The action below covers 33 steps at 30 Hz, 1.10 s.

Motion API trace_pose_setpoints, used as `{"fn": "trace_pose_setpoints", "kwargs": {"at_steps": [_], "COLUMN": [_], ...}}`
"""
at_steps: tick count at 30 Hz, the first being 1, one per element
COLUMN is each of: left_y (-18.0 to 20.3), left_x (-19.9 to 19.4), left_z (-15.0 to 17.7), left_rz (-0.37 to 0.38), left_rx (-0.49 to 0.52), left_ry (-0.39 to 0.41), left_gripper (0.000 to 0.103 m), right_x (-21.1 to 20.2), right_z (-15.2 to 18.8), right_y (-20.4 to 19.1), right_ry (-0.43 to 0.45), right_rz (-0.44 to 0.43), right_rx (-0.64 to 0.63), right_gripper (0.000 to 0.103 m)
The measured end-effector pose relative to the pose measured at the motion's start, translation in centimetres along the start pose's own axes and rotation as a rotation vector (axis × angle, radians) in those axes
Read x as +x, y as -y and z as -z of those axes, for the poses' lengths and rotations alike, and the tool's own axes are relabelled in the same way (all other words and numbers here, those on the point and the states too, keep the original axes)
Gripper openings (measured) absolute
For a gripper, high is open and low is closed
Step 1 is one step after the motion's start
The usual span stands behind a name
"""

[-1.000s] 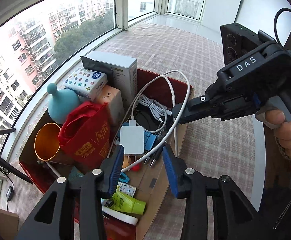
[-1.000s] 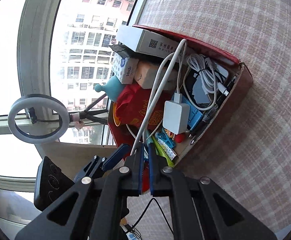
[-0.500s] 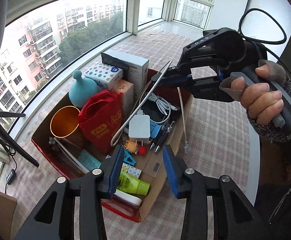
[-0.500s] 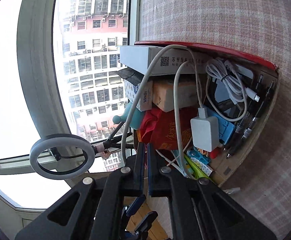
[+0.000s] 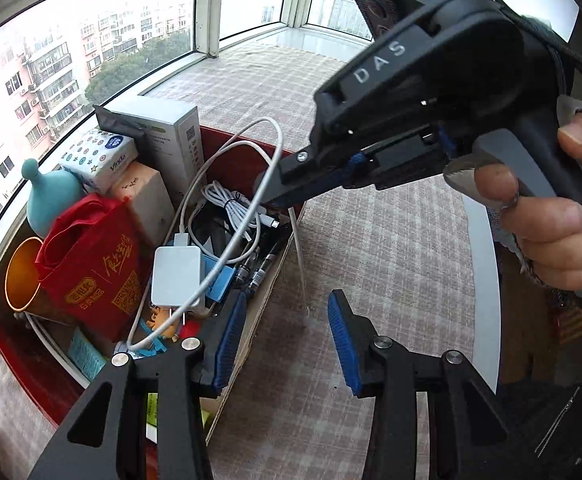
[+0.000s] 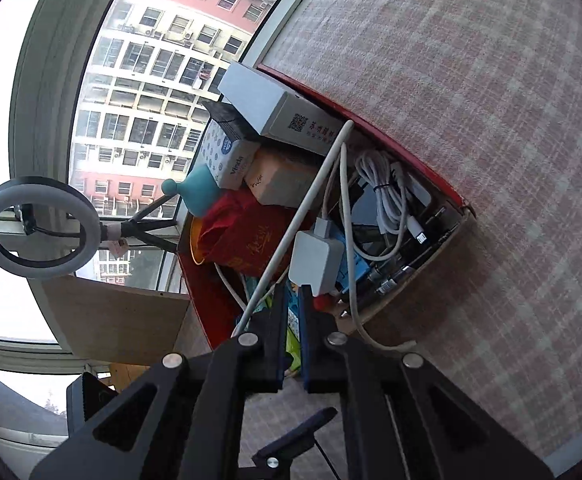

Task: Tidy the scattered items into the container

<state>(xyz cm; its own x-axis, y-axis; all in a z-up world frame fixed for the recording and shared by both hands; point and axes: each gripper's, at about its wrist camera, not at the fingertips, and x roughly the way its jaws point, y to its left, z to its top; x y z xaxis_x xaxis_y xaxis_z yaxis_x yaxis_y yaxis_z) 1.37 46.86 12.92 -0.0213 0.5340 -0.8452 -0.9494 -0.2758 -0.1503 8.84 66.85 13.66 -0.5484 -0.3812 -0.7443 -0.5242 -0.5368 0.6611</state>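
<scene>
A red cardboard box (image 5: 251, 145) (image 6: 407, 156) holds a white charger brick (image 5: 175, 276) (image 6: 316, 258), a red bag (image 5: 91, 268), boxes, a teal bottle (image 5: 49, 196) and an orange cup (image 5: 19, 276). The charger's white cable (image 5: 269, 168) (image 6: 311, 200) loops up out of the box; its free end hangs over the box's edge onto the cloth (image 5: 301, 264) (image 6: 387, 346). My right gripper (image 6: 291, 292) (image 5: 267, 196) is nearly shut, and the cable runs up to its left finger. My left gripper (image 5: 285, 340) is open and empty at the box's near corner.
The box stands on a pink checked cloth (image 5: 371, 240) by a curved window (image 5: 71, 52). A ring light on a tripod (image 6: 37, 226) stands beyond the box. A bundled white cable (image 6: 387, 192) and pens (image 5: 259, 272) lie inside the box.
My right gripper has come back down toward the box with the cable, which now loops lower. The left wrist view has closed in on the box's near corner.
</scene>
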Motion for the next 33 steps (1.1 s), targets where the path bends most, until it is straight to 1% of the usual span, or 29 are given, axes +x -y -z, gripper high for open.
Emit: {"fn": "trace_pose_setpoints", "kwargs": {"at_steps": [2,4,6,8,10,14,17,19,22,23,24,25,28,31,33], "left_y": [-0.6,-1.1,-1.4,-1.4,-1.1,-0.8,-0.9,-1.0,-1.3,-1.4,-1.4,-1.5,-1.7,-2.2,-2.5], "left_x": [-0.7,-1.4,-1.6,-2.0,-2.5,-3.3,-3.9,-4.4,-4.9,-5.1,-5.3,-5.4,-6.0,-6.2,-6.3], "left_z": [0.6,1.3,1.8,2.2,2.8,3.9,4.6,4.8,5.0,5.0,5.0,5.0,5.0,4.9,4.9], "left_rz": [-0.011,-0.025,-0.038,-0.042,-0.046,-0.056,-0.063,-0.068,-0.072,-0.075,-0.077,-0.079,-0.082,-0.084,-0.085], "left_rx": [-0.009,-0.018,-0.029,-0.033,-0.027,-0.021,-0.029,-0.038,-0.052,-0.051,-0.051,-0.052,-0.056,-0.068,-0.072], "left_ry": [-0.003,-0.006,-0.011,-0.010,-0.011,-0.013,-0.011,-0.003,0.009,0.012,0.015,0.019,0.031,0.043,0.047], "left_gripper": [0.041,0.041,0.041,0.041,0.041,0.041,0.041,0.041,0.041,0.041,0.041,0.041,0.041,0.041,0.041], "right_x": [-0.8,-1.0,-0.6,-0.1,0.6,1.4,2.1,3.0,4.0,4.3,4.6,4.9,4.3,2.6,1.9], "right_z": [0.7,1.5,2.2,2.8,3.2,3.4,3.7,3.7,3.8,3.8,3.8,3.7,3.3,2.8,2.6], "right_y": [0.0,0.2,0.3,0.3,0.3,0.1,0.3,0.8,1.9,2.2,2.4,2.7,3.5,3.6,3.6], "right_ry": [-0.004,-0.006,-0.007,-0.011,-0.011,0.013,0.021,0.018,0.010,0.005,-0.006,-0.018,-0.027,-0.006,-0.012], "right_rz": [0.072,0.117,0.141,0.156,0.173,0.239,0.255,0.269,0.225,0.197,0.160,0.122,0.027,-0.034,-0.103], "right_rx": [-0.080,-0.134,-0.163,-0.188,-0.205,-0.237,-0.250,-0.255,-0.235,-0.224,-0.205,-0.184,-0.101,-0.053,0.006], "right_gripper": [0.009,0.011,0.012,0.016,0.028,0.029,0.035,0.036,0.035,0.035,0.029,0.006,0.004,0.004,0.004]}}
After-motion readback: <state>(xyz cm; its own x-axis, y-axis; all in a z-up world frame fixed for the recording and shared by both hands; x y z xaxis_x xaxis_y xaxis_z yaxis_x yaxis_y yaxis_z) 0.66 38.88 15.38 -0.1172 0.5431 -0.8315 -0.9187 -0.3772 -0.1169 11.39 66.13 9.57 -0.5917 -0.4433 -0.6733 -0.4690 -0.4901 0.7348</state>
